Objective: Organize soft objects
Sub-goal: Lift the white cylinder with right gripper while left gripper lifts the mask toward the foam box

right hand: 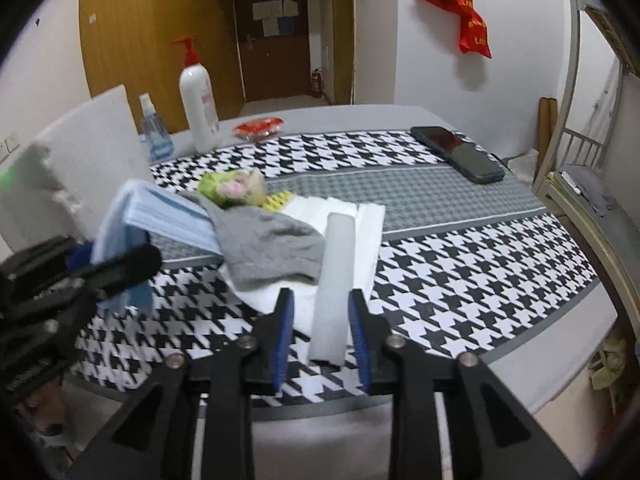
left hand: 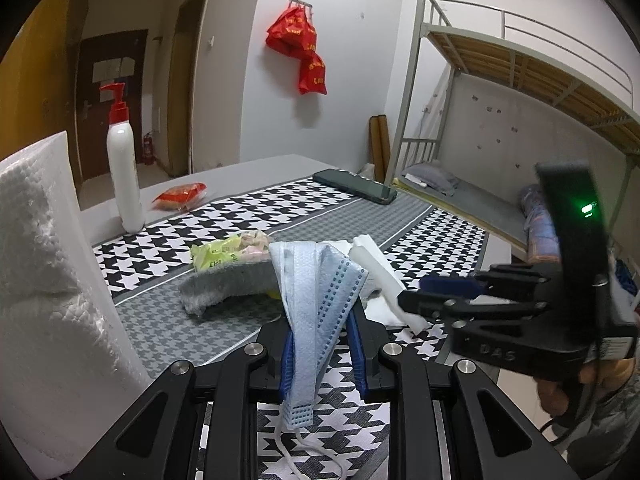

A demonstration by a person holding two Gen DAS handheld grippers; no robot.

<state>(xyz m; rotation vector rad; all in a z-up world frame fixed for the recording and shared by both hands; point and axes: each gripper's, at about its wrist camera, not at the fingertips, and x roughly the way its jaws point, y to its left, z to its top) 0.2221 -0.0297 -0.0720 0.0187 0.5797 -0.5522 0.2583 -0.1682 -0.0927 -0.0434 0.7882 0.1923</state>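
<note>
The right gripper [right hand: 320,334], jaws parted, frames but does not pinch a white foam strip [right hand: 334,280] whose long axis runs straight ahead between them near the table's front edge, while the left gripper [left hand: 322,344] clamps a blue face mask [left hand: 316,292] upright just beside it.

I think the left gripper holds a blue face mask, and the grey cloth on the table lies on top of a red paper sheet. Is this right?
Not quite. The left gripper does hold the blue face mask, but the grey cloth lies on a white paper sheet, not a red one. The right wrist view shows this.
</note>
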